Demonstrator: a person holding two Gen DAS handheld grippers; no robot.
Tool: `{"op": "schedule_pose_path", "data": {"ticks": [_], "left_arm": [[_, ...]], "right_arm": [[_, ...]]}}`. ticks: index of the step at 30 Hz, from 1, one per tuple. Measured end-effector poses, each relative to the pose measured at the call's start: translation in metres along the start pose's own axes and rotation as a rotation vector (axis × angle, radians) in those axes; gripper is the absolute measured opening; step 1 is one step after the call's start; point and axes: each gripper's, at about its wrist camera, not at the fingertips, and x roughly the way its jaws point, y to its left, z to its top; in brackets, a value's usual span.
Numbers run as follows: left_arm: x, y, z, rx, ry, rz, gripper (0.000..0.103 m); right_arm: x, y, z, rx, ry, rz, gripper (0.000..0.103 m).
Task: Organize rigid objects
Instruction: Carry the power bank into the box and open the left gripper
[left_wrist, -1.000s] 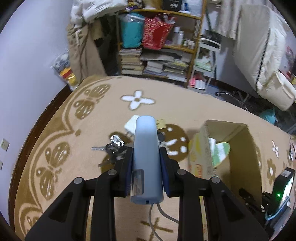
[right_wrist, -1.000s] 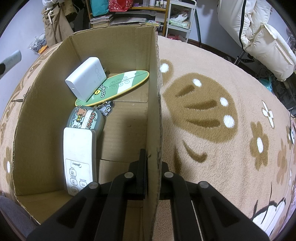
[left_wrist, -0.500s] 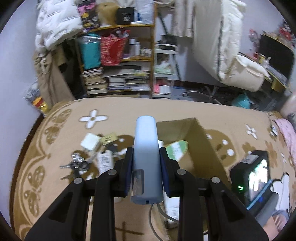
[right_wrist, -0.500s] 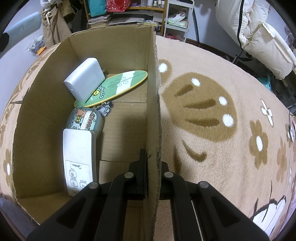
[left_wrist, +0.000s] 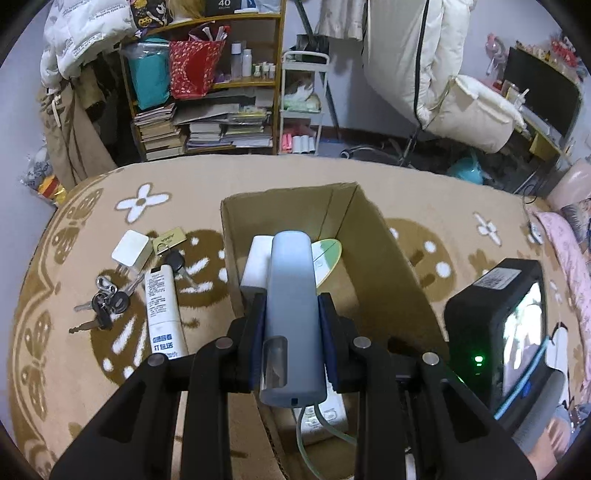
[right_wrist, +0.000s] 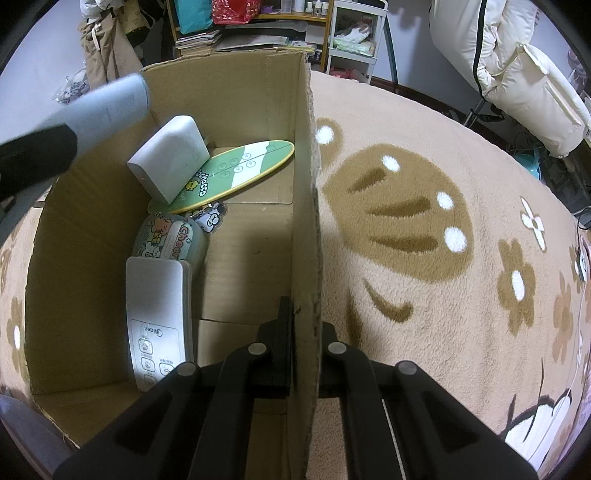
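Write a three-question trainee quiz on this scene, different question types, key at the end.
1. True or false: the left gripper is shut on the pale blue-grey device.
2. What does the right gripper pinch? A) the white remote control B) the wall of the cardboard box C) the keys
3. Fill in: the white power adapter inside the cardboard box rests partly on the green ____-shaped board.

Key
1. True
2. B; its jaws close on the wall, while the keys lie outside on the carpet.
3. surfboard
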Motion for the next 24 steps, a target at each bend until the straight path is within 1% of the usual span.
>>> {"op": "schedule_pose_path", "data": {"ticks": [3,6,8,12,14,15,17,18,19,20,21,22,23,24], "left_arm": [[0.001,0.001,-0.001,0.003,0.001,0.001,0.026],[-0.006,0.002,0.003,0.01,-0.037,0.028,0.026],[-0.011,0.004,0.005,0.015,-0.047,0.037,0.026],[-0.013,0.016,0.01,0.003,-0.023,0.083,0.026],[-0.016,0.027,0.012,-0.013,-0.026,0.099,0.027],[-0.016,0.032,0.014,-0.023,-0.025,0.104,0.03],[-0.018,0.044,0.017,-0.051,-0.029,0.111,0.051],[-0.02,0.051,0.017,-0.066,-0.041,0.118,0.067],[-0.021,0.057,0.018,-0.075,-0.053,0.128,0.072],[-0.02,0.062,0.019,-0.081,-0.053,0.141,0.072],[-0.017,0.069,0.02,-0.083,-0.035,0.148,0.076],[-0.015,0.073,0.02,-0.085,-0.025,0.152,0.085],[-0.011,0.081,0.02,-0.096,-0.019,0.17,0.09],[-0.009,0.087,0.02,-0.104,-0.02,0.189,0.097]], "right_arm": [[0.0,-0.001,0.001,-0.001,0.0,0.0,0.006],[0.0,-0.001,0.001,-0.001,0.0,0.002,0.006],[0.001,0.0,0.001,-0.013,0.003,-0.007,0.006],[0.001,-0.001,0.003,-0.012,0.001,-0.008,0.006],[0.001,-0.001,0.003,-0.011,0.001,-0.007,0.006],[0.001,-0.001,0.003,-0.012,0.001,-0.007,0.006],[0.001,-0.001,0.003,-0.011,0.001,-0.006,0.006],[0.001,-0.002,0.003,-0.009,0.001,-0.004,0.006],[0.001,-0.001,0.003,-0.008,0.001,-0.004,0.006],[0.002,-0.001,0.004,-0.009,0.002,-0.003,0.006],[0.002,-0.001,0.004,-0.009,0.001,-0.003,0.006],[0.002,-0.001,0.004,-0.009,0.002,-0.003,0.006],[0.002,-0.001,0.004,-0.01,0.002,-0.003,0.006],[0.002,-0.001,0.004,-0.009,0.002,-0.003,0.006]]}}
